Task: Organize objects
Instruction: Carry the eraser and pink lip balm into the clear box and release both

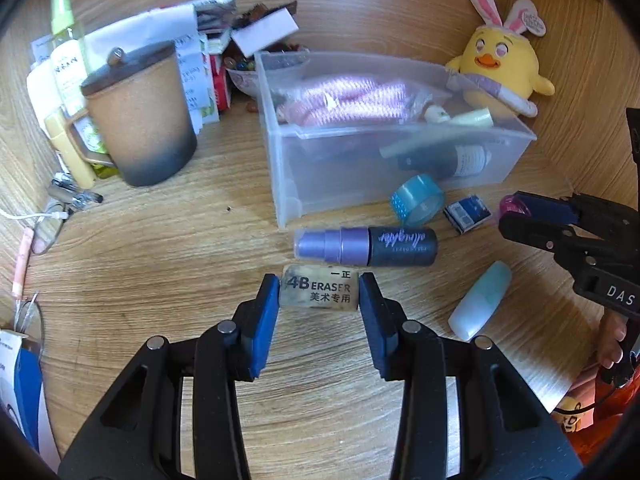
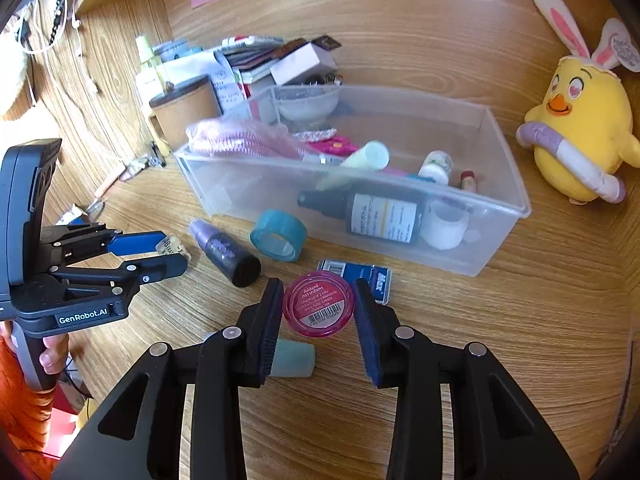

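Eraser (image 1: 319,288): a grubby 4B block at lower centre of the left wrist view, lying on the wooden desk (image 1: 208,240) with a blue pad against each short end.
Left gripper (image 1: 319,290): reaches in low and level from the bottom edge, tongs pinching the eraser; in the right wrist view it enters from the left edge (image 2: 170,250), and the holding hand (image 2: 52,354) shows below its handle.
Pink jar (image 2: 318,304): lower centre of the right wrist view, round lid with a barcode label, sitting between the pads.
Right gripper (image 2: 318,306): comes up from the bottom edge, angled down at the desk, tongs spread to the jar's width — whether the pads press it, I cannot tell.
Clear bin (image 2: 472,258): centre right of that view, holding a dark spray bottle (image 2: 380,216), a pink knit cloth (image 2: 244,140) and small tubes.
Purple spray bottle (image 1: 366,247): on its side just above the eraser.
Teal tape roll (image 1: 417,199): leaning at the bin's front wall.
Blue packet (image 1: 467,209): just right of the tape.
Pale blue tube (image 1: 480,300): lying at lower right of the left view.
Chick plush (image 1: 502,66): upper right — bunny ears up.
Lidded mug (image 1: 140,114): upper left.
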Motion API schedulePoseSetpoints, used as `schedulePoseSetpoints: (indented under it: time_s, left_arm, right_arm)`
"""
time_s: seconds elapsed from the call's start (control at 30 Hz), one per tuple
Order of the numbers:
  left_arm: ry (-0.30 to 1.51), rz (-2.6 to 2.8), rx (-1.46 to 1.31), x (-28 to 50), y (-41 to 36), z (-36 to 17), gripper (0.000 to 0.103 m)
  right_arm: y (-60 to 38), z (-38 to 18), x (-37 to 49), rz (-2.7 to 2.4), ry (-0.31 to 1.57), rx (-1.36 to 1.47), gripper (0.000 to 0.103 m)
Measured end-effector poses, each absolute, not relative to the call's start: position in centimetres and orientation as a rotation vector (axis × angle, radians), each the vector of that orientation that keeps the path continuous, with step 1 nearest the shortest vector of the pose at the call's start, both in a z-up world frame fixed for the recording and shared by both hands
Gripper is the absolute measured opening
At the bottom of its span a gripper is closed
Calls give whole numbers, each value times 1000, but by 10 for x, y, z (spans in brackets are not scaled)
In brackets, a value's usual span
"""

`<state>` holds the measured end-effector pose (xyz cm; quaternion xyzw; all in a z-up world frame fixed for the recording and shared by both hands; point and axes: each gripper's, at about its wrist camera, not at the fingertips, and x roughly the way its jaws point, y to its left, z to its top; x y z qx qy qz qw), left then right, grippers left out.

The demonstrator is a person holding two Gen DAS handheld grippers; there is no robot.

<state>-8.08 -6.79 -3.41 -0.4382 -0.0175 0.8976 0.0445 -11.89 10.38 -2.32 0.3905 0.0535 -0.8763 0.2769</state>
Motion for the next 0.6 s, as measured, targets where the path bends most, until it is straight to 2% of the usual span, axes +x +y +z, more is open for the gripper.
schedulePoseSetpoints:
  time_s: [0.6]
  left_arm:
    - [-103, 2903, -968, -88, -59, 52, 40]
  right_arm:
    - [129, 48, -127, -2505, 110, 787, 32]
